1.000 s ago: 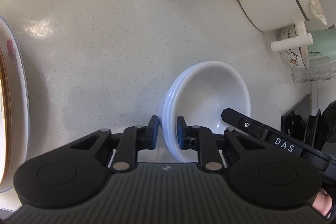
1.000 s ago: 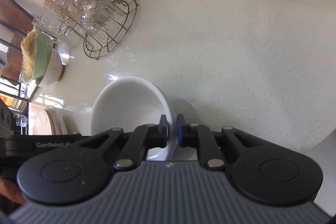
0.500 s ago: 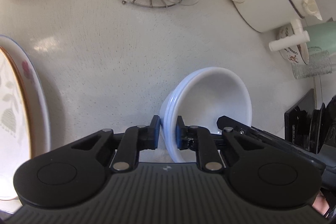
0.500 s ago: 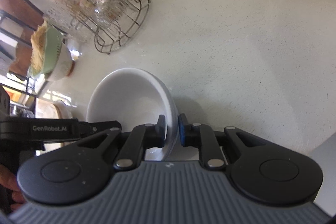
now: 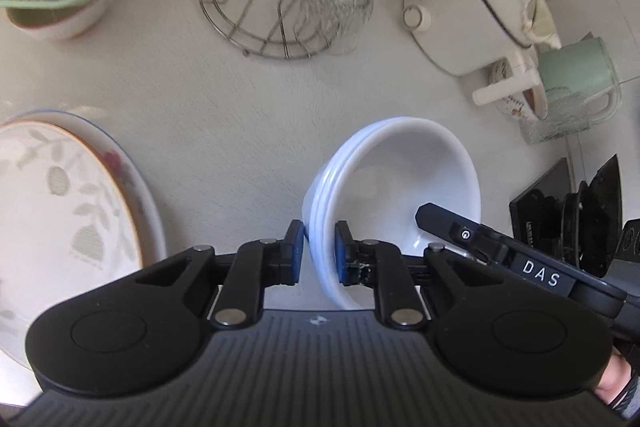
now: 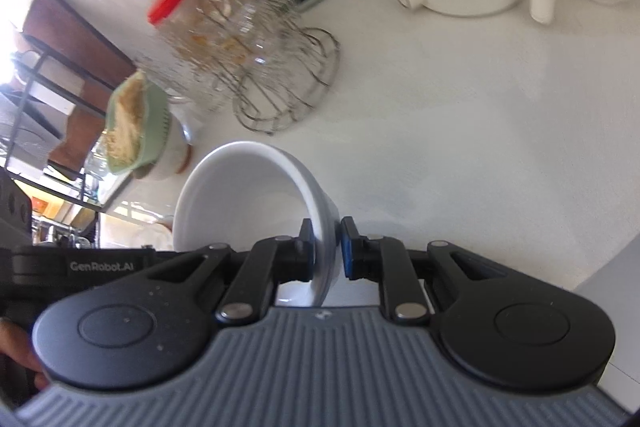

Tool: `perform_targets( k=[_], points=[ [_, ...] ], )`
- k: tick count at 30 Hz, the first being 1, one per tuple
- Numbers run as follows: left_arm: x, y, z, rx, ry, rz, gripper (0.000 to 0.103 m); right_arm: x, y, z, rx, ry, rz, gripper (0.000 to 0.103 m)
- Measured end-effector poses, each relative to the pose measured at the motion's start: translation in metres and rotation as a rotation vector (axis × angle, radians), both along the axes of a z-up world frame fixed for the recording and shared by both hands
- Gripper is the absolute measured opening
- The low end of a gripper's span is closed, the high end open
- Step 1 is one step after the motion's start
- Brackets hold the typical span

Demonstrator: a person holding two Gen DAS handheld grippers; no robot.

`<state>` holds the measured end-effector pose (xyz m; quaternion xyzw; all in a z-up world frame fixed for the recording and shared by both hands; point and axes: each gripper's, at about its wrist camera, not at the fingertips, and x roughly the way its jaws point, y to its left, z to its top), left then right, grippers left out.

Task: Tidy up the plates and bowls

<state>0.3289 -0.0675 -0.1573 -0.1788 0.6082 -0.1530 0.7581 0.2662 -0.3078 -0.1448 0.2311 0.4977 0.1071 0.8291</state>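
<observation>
The stack of white bowls sits right between the two grippers, and each one pinches the rim from its own side. The left gripper is clamped on the near edge of the stack, with one pad outside the wall and one pad inside. The right gripper is clamped the same way on the opposite edge. Both are equally close, since both are touching it. The bowls are tipped, so the open mouth faces away from the grippers and toward the counter behind.

The bowls are plain, shiny white and round (I count about three rims nested together). They look empty and clean.

A stack of flowered plates lies to the left of the left gripper, apart from the bowls. I think the bowls are being carried somewhere, maybe to sit near those plates.
</observation>
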Motion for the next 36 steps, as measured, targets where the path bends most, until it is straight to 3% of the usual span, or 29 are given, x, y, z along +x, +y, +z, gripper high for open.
perform_targets(
  k=[22, 27, 36],
  points=[
    [-0.027, 0.139, 0.043, -0.051, -0.071, 0.132, 0.019, 0.004, 0.119, 0.048, -0.003, -0.106, 0.164, 0.019],
    [-0.035, 0.168, 0.039, -0.053, -0.078, 0.176, 0.019, 0.008, 0.143, 0.045, 0.0, -0.089, 0.206, 0.019],
    [-0.052, 0.192, 0.013, 0.013, -0.068, 0.217, 0.019, 0.014, 0.182, 0.014, -0.021, 0.004, 0.276, 0.019]
  ],
)
